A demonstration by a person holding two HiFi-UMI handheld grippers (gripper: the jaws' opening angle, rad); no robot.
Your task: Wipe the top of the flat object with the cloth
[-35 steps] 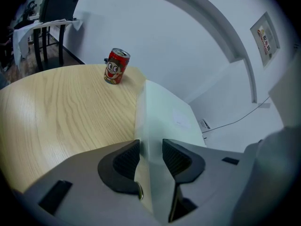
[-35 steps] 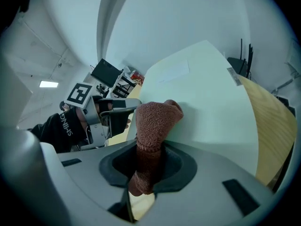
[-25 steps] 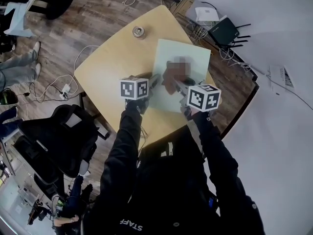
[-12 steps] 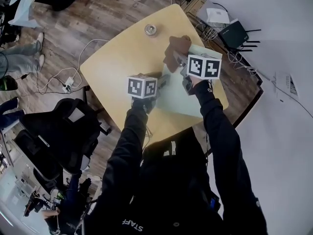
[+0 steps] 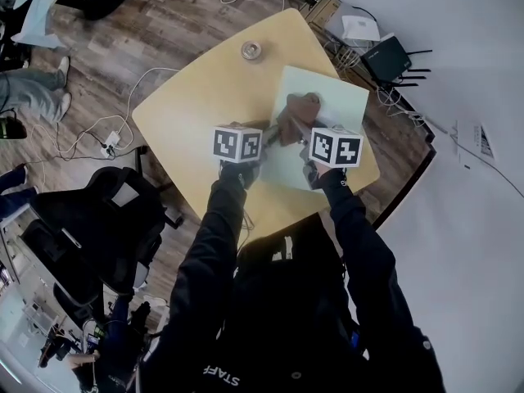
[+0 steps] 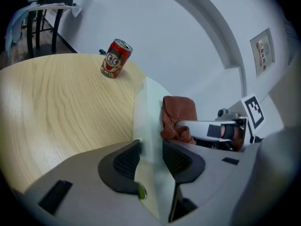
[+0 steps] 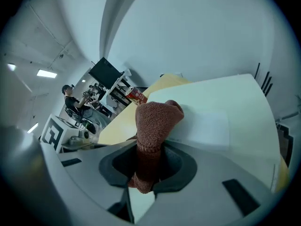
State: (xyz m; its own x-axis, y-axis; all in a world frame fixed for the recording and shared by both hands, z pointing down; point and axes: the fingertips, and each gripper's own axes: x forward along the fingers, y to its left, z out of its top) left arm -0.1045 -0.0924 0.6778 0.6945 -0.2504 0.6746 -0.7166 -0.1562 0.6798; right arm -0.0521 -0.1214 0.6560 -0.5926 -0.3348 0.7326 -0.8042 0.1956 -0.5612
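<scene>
A pale green flat board point(image 5: 327, 109) lies on the round wooden table point(image 5: 192, 97). My left gripper point(image 5: 267, 135) is shut on the board's near left edge point(image 6: 149, 126), one jaw on each side. A brown knitted cloth point(image 5: 296, 111) rests on the board's top, left of its middle. My right gripper point(image 5: 300, 134) is shut on the cloth point(image 7: 154, 126), which bunches up between the jaws and presses onto the board point(image 7: 221, 112). In the left gripper view, the cloth point(image 6: 178, 114) and the right gripper's fingers point(image 6: 207, 126) show just past my left gripper point(image 6: 151, 157).
A red drink can point(image 6: 115, 58) stands upright near the table's far edge point(image 5: 251, 51). Routers and cables point(image 5: 385, 56) lie on the floor beyond the table. A black office chair point(image 5: 106, 219) stands at the left. A cable runs over the floor point(image 5: 98, 137).
My right gripper has pulled the cloth back over the board from its far edge toward me. The left gripper has stayed clamped on the board's edge.
</scene>
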